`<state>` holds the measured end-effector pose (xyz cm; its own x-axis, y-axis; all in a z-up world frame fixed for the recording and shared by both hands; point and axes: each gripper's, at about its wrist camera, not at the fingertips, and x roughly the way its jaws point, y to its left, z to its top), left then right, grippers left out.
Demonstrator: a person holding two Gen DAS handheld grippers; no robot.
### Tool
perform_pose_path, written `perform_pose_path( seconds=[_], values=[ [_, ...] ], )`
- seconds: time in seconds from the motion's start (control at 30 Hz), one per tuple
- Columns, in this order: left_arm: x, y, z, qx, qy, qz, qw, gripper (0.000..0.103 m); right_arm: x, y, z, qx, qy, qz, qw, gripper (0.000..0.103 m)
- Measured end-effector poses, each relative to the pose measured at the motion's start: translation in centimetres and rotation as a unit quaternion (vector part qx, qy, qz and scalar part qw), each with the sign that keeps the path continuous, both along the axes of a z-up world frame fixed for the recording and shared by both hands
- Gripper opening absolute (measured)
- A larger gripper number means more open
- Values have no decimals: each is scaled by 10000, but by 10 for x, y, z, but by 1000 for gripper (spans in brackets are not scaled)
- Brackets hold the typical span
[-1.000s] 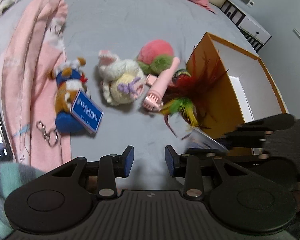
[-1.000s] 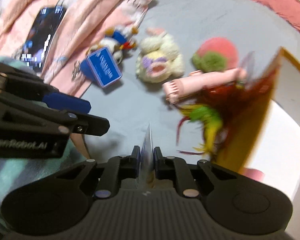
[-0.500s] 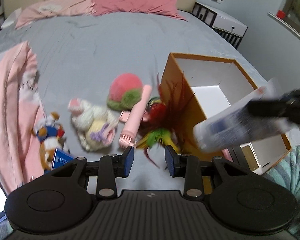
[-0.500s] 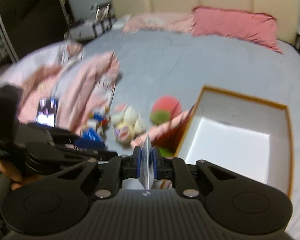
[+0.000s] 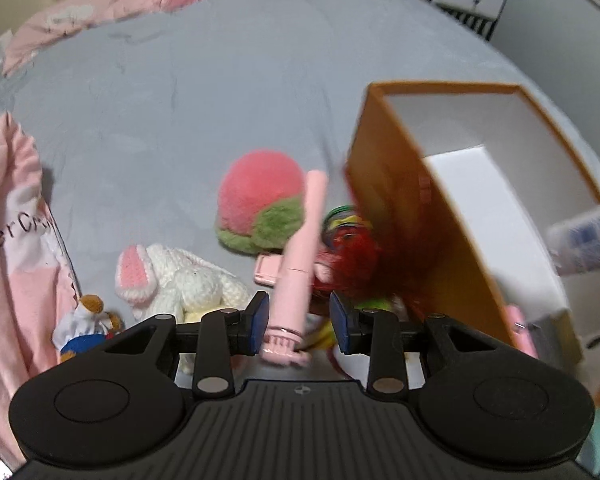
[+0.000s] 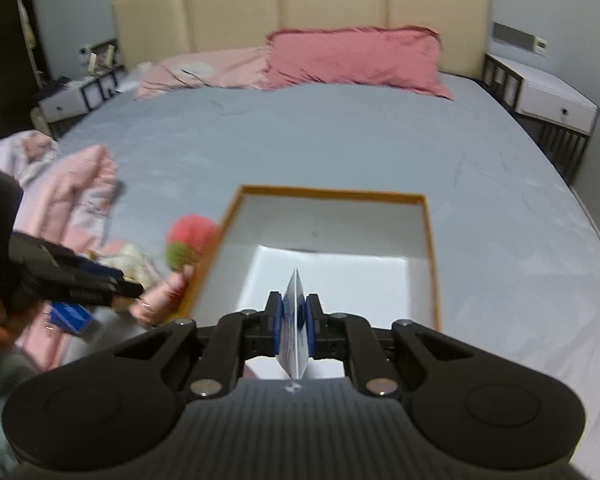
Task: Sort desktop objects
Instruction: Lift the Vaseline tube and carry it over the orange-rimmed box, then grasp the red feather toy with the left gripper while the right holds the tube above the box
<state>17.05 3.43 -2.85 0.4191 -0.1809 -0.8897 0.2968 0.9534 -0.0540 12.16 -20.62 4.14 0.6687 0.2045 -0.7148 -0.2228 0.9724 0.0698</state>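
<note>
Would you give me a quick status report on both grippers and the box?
Right gripper shut on thin packet, above open orange box. Left gripper open, straddling pink brush. Nothing blocking the box.

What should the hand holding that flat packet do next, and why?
Probably open the right gripper and let go. It is shut on the flat packet, which hangs over the white inside of the orange box, so the packet should drop in.

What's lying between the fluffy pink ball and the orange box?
In the left wrist view, the long pink brush lies between the fluffy pink ball and the orange box, with red feathers beside it.
</note>
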Motion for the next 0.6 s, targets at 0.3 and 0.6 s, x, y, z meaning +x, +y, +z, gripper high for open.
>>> perform_pose_path(
  seconds=[0.3, 0.6],
  values=[
    [18, -6, -44, 311, 414, -84, 9986, 36, 9, -22, -29, -49, 325, -174, 9993, 12],
    [-5, -26, -33, 345, -447, -1126, 9920, 36, 17, -28, -43, -57, 444, -166, 9989, 13]
  ],
)
